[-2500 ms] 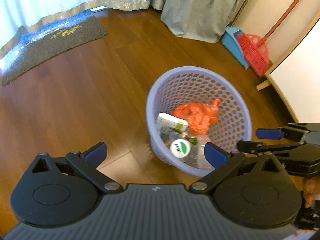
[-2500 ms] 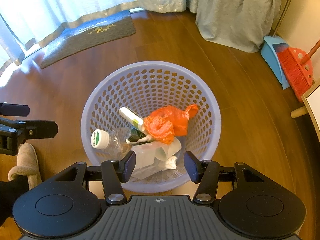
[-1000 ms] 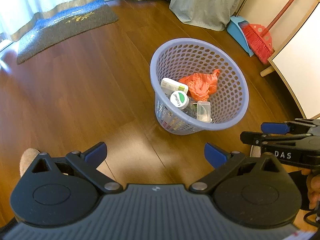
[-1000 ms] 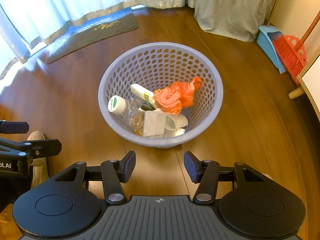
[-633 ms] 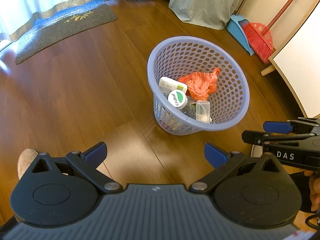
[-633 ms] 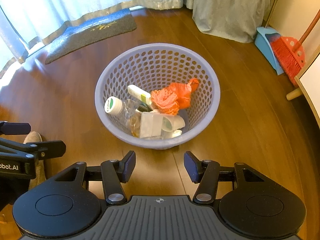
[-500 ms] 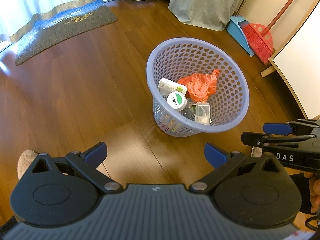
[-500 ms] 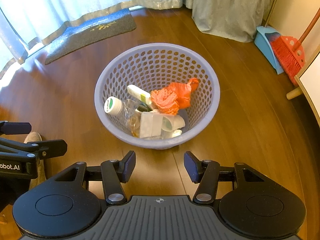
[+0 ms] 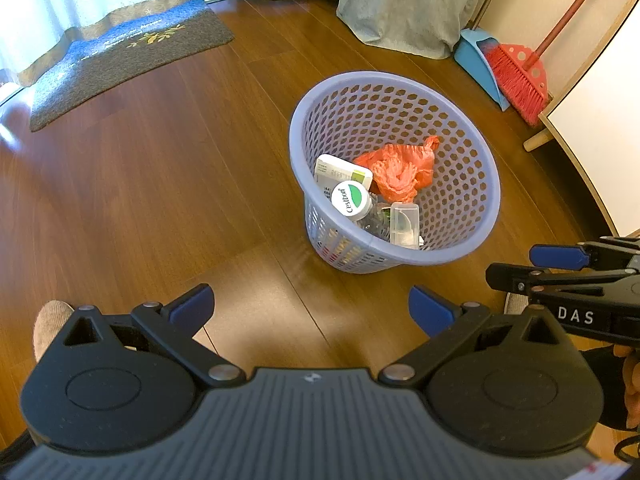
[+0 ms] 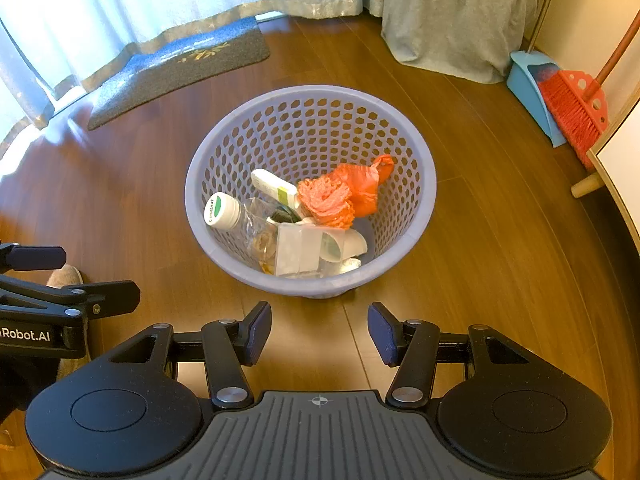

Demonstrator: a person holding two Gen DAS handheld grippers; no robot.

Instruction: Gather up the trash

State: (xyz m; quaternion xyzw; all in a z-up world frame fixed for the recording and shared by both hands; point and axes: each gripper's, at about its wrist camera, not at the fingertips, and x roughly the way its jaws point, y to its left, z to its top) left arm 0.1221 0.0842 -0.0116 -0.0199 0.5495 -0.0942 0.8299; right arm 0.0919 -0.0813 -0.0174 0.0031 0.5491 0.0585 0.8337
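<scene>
Right wrist view: right gripper (image 10: pixel 318 334) gapes half-wide and empty, just short of the basket (image 10: pixel 428 168); left gripper (image 9: pixel 310 308) spreads wide, empty too. Trash, an orange bag (image 10: pixel 346 192) and a bottle (image 10: pixel 226 212), sits inside. Risk: a careless nudge tips that light basket, spilling everything.

Both wrist cameras looked steeply down and forward along their own fingers at the wooden floor (image 9: pixel 168 184), each from well above it. The left view stood left of and farther from the perforated lavender basket (image 9: pixel 486 184); the right view faced that basket (image 10: pixel 428 184) squarely and nearer. Shared: basket, grey doormat (image 9: pixel 120 56), curtains (image 10: pixel 460 12), red broom (image 10: pixel 572 116), and each other's gripper at the frame edge.
</scene>
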